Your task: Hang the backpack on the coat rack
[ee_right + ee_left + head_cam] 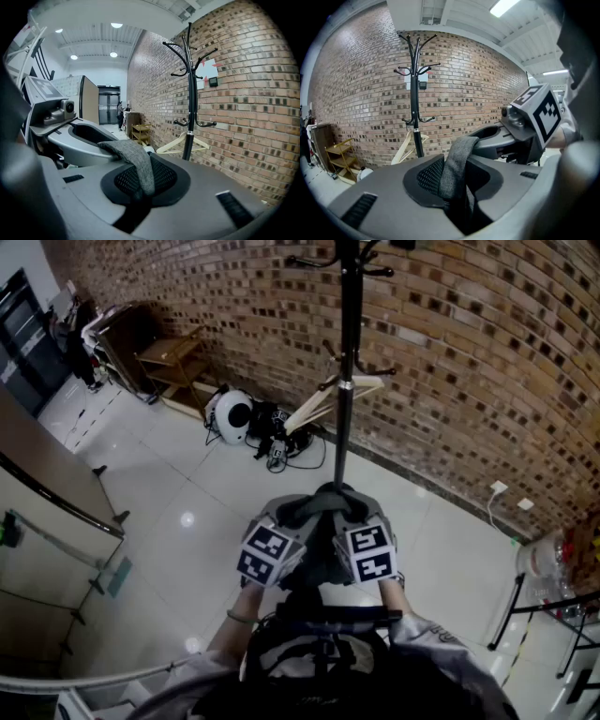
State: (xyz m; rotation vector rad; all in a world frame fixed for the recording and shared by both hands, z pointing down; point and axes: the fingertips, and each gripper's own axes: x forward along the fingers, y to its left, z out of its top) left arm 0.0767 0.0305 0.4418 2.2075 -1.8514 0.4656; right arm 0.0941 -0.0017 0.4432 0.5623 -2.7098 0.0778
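Observation:
A black coat rack (348, 381) stands against the brick wall just ahead, its top hooks high in the left gripper view (415, 51) and the right gripper view (189, 51). The dark backpack (319, 657) hangs low, close to the person's body. Its grey top handle (323, 502) arches between both grippers. My left gripper (292, 514) is shut on the handle's left end (457, 161). My right gripper (361, 512) is shut on the right end (136, 164). The two grippers sit side by side, a short way in front of the rack's pole.
A wooden hanger (323, 399) hangs low on the rack. A white rounded object (232, 415) and cables lie on the floor by the wall. A wooden shelf (173, 357) stands at the far left, a glass railing (56, 521) at the left, and a table frame (553, 615) at the right.

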